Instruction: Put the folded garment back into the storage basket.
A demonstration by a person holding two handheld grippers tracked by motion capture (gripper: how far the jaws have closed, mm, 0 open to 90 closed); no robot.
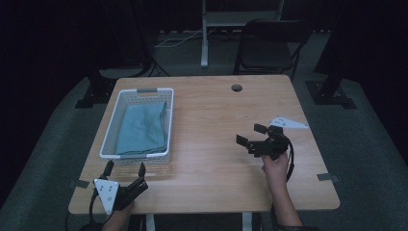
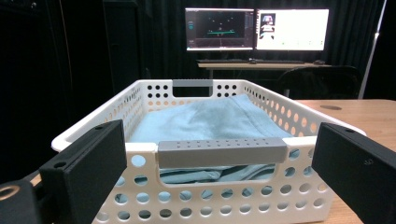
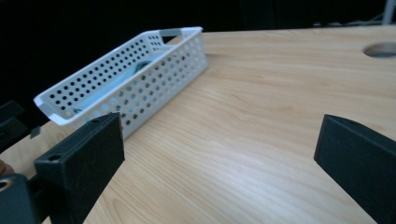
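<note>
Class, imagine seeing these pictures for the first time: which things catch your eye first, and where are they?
The white perforated plastic basket holding a folded teal cloth stands on the left of the light wooden table. The left gripper, open, sits just before its near end; the right gripper, also open, hovers over bare wood at the right.

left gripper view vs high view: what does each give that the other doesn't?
Left gripper view alone: two lit monitors on a far desk, the basket's grey near handle head-on, and the cloth bunched behind the slot under it.

High view alone: the whole table with its round hole, the right gripper open over bare wood, the left gripper open just short of the basket's near end, and the floor.

Both: the white perforated basket, the folded teal cloth inside it, and a dark chair beyond the table.
</note>
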